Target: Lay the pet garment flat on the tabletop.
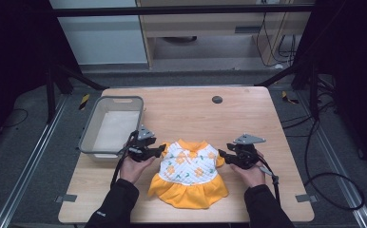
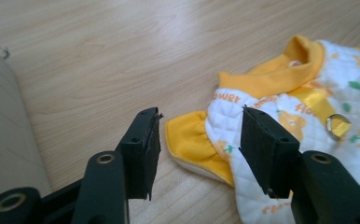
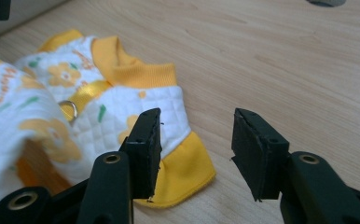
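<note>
Grey bin [image 1: 106, 124] sits at tabletop [image 1: 248, 114] left. Left tool [image 1: 161, 150] w/ jaws apart, nothing held, at dress [image 1: 189, 172] left sleeve [image 2: 190, 140]. Dress lies flat near front edge, centre. Right tool [image 1: 222, 155] also agape, empty, at right sleeve [image 3: 186, 170].

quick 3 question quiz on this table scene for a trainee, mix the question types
1. True or false: the left gripper is shut on the dress.
2. Which part of the dress lies by the right gripper? A collar, B sleeve, C skirt hem.
3. Which thing stands on the table beyond the person's left hand?

Key
1. False; its jaws stand open.
2. B.
3. The grey bin.
</note>
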Tool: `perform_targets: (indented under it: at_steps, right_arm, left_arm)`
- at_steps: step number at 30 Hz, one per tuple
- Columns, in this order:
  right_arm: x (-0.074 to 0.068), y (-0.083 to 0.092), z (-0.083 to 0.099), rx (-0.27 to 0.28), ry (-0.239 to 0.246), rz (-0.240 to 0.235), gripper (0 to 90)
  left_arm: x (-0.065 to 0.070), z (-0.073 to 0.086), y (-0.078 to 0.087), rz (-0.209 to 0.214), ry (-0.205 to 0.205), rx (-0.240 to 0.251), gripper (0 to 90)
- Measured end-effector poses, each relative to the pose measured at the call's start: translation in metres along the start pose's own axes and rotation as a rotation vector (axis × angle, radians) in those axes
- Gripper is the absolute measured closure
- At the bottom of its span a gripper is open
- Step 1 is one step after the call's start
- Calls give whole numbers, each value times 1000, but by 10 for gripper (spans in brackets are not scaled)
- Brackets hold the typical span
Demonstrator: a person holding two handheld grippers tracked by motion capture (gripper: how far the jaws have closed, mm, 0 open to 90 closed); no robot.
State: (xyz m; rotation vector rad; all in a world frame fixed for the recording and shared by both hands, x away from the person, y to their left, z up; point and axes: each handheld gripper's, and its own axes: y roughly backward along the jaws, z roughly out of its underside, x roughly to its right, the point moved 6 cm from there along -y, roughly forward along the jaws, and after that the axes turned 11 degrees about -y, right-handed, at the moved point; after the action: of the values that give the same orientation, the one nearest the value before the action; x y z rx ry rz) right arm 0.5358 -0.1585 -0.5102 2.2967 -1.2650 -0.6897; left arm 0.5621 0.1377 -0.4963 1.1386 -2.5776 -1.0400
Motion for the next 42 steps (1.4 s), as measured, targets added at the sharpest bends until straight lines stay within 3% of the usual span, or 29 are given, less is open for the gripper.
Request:
perform_targets:
  at_steps: [3,8,13,16,19,20,25,30,32,35,38,39,40,41,42]
  right_arm:
    - [1,-8,5,-32,-3,3,540]
    - [2,-19,13,-85,6,6,563]
    - [4,-25,18,-112,22,20,589]
    - [2,-26,20,-129,19,11,660]
    - [1,-27,20,-142,6,0,718]
    - [0,-26,21,-152,-1,-18,793]
    - [-3,-26,21,-160,-8,-22,845]
    - [-5,-22,15,-121,6,-20,857]
    - [-8,-17,8,-78,20,-24,858]
    - [-12,-15,2,-53,36,-29,859]
    - [-17,-11,-6,-29,52,-38,859]
    - [-19,-8,-10,-15,56,-46,859]
    - [-22,-5,-15,4,66,-52,859]
    - [-22,-5,-15,4,66,-52,859]
    - [-26,0,-23,41,81,-58,859]
  left_arm:
    - [0,3,-12,7,6,-28,486]
    - [4,12,-32,20,-22,-92,505]
    - [4,14,-38,34,3,-91,527]
    - [4,16,-40,49,11,-98,560]
    - [5,16,-41,62,17,-97,609]
    - [8,16,-41,75,28,-97,674]
    - [11,15,-41,91,41,-102,809]
    - [11,14,-39,100,48,-101,879]
    - [11,14,-37,99,42,-109,898]
    - [9,13,-31,75,11,-103,900]
    - [8,4,-19,56,12,-44,900]
    - [8,4,-19,56,12,-44,900]
    - [6,-6,-5,41,4,9,900]
    - [6,-6,-5,41,4,9,900]
    - [4,-15,7,31,-3,50,900]
